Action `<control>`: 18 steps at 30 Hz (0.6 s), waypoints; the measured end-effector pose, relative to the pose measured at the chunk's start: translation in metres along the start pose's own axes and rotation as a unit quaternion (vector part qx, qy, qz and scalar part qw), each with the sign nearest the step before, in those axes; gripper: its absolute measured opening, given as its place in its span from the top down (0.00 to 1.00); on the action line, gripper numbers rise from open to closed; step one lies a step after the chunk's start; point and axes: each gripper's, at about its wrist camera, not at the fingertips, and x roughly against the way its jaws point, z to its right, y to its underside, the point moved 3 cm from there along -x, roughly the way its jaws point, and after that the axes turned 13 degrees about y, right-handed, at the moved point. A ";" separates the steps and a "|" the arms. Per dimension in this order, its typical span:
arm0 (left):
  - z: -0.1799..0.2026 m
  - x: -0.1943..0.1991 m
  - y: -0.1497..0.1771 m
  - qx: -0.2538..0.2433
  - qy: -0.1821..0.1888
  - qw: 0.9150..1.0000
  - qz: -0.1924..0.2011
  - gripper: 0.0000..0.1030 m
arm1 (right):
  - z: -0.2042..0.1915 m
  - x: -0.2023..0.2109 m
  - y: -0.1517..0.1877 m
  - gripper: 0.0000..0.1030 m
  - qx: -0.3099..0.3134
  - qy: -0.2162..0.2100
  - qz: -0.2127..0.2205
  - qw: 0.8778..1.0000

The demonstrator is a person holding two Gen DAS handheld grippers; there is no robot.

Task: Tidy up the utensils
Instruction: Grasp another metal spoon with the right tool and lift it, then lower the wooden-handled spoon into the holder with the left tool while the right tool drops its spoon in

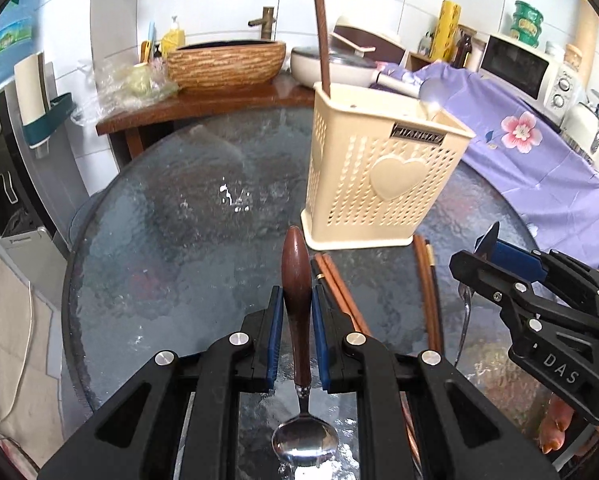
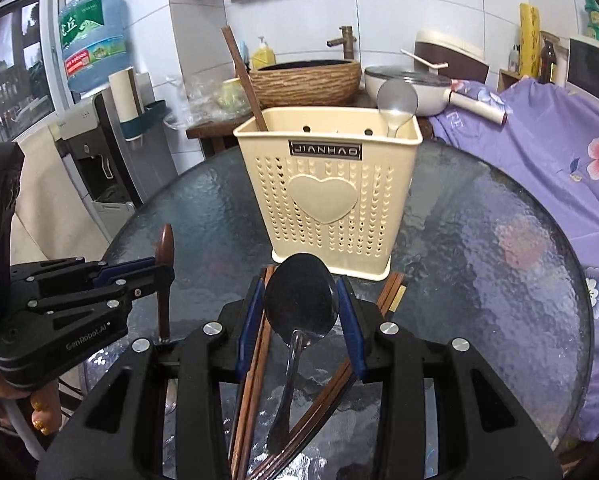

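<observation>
A cream perforated utensil holder point(image 1: 379, 172) with a heart stands on the round glass table point(image 1: 171, 240); it also shows in the right wrist view point(image 2: 327, 184). It holds a brown chopstick point(image 2: 245, 80) and a metal spoon point(image 2: 395, 106). My left gripper point(image 1: 297, 296) is shut on a spoon with a brown wooden handle point(image 1: 295, 276), bowl end toward the camera. My right gripper point(image 2: 301, 300) is shut on a metal spoon point(image 2: 301, 300), bowl forward. Brown chopsticks point(image 2: 255, 384) lie on the glass under it.
A purple flowered cloth point(image 2: 547, 168) covers the right side. A wooden counter with a woven-look basin point(image 2: 305, 80) and a pot point(image 2: 407, 88) stands behind the table. A water dispenser point(image 2: 95, 128) is at the left. More chopsticks point(image 1: 429, 288) lie before the holder.
</observation>
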 end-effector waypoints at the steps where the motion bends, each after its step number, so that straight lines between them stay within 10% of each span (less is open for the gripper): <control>1: 0.002 0.004 -0.001 -0.002 0.002 1.000 0.005 0.86 | -0.001 0.002 0.000 0.64 0.001 -0.001 0.002 1.000; 18: 0.012 0.036 0.003 -0.015 0.001 0.999 0.047 0.87 | 0.005 0.041 0.000 0.64 0.003 -0.024 0.040 0.999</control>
